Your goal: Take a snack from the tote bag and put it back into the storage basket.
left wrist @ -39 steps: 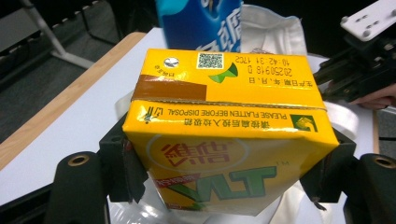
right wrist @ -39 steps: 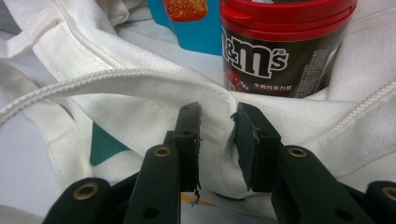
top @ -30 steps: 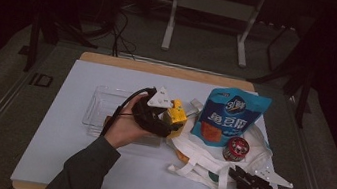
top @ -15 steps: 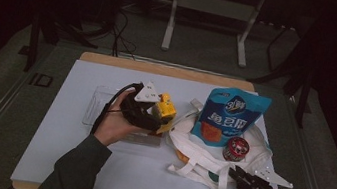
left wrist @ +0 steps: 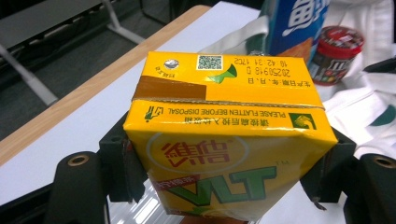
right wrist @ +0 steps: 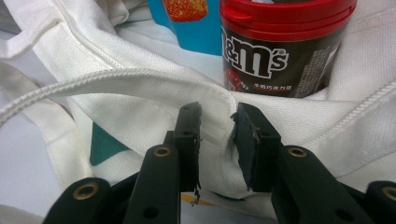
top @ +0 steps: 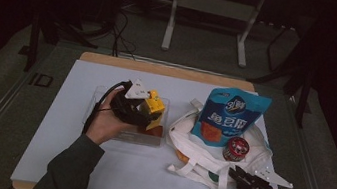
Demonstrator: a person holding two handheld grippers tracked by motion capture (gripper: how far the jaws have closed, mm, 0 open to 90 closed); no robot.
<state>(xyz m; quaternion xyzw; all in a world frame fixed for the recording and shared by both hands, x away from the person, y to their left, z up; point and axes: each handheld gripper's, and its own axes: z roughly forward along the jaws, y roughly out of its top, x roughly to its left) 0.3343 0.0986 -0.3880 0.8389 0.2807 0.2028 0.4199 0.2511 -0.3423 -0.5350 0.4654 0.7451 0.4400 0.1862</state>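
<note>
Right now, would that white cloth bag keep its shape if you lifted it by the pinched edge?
Probably not. The bag lies creased and slumped, so it looks floppy. With the candy jar and blue pouch on it, it would likely sag and they might tip. The right fingers pinch one hem.

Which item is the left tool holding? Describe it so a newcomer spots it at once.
Start at the white mat on the table, then the clear tray left of the white tote bag. Above that tray, the left tool grips a yellow drink carton. It is the yellow box there, unlike the blue snack pouch and red-lidded jar on the bag.
</note>
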